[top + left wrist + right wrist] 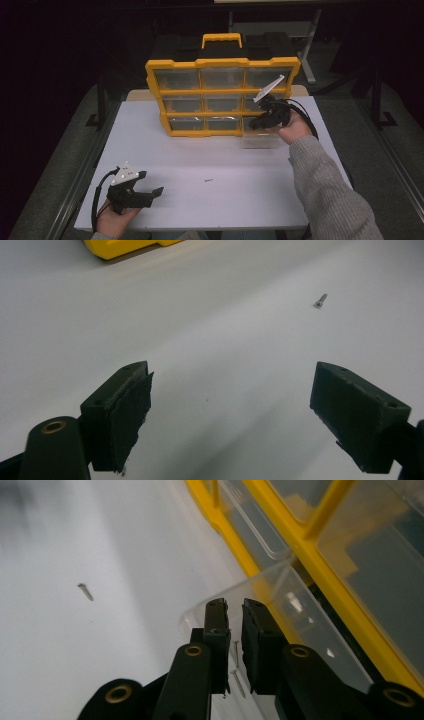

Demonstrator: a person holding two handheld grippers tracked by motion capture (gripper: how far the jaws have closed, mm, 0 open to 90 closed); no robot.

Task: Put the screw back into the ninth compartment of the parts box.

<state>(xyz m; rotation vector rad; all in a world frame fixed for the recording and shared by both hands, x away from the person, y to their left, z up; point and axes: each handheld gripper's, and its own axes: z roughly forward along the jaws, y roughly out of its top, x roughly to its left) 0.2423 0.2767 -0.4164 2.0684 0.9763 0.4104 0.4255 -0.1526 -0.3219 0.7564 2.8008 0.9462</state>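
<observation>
- High view, left to right: left gripper (150, 194) sat at about 7 o'clock on the white table (225, 200), held in the person's left hand (116, 221), well apart from everything else.
- Left gripper view: its two black jaws stood spread wide with bare table between them; nothing was held.
- Loose screw (208, 180) lay alone on the table near the middle, at about 2 o'clock from the left gripper and well apart from it; the left gripper view showed it at 1 o'clock (320, 301).
- Yellow organiser (222, 95) stood upright at 12 o'clock on the table, three rows of clear-fronted compartments, black case with a yellow handle (222, 39) behind it.
- Clear drawer (261, 141) was drawn out of the bottom row's right-hand compartment, at about 2 o'clock on the table, resting on the table just before the organiser.
- Right gripper (255, 122), in the person's right hand (295, 129), was at the clear drawer (280, 605).
- Right gripper view: jaws stood nearly together, a narrow slit between them, at the drawer's front wall; whether the pads pressed on the wall could not be told.
- Two small screws (237, 677) lay inside the drawer, just beneath the jaws.
</observation>
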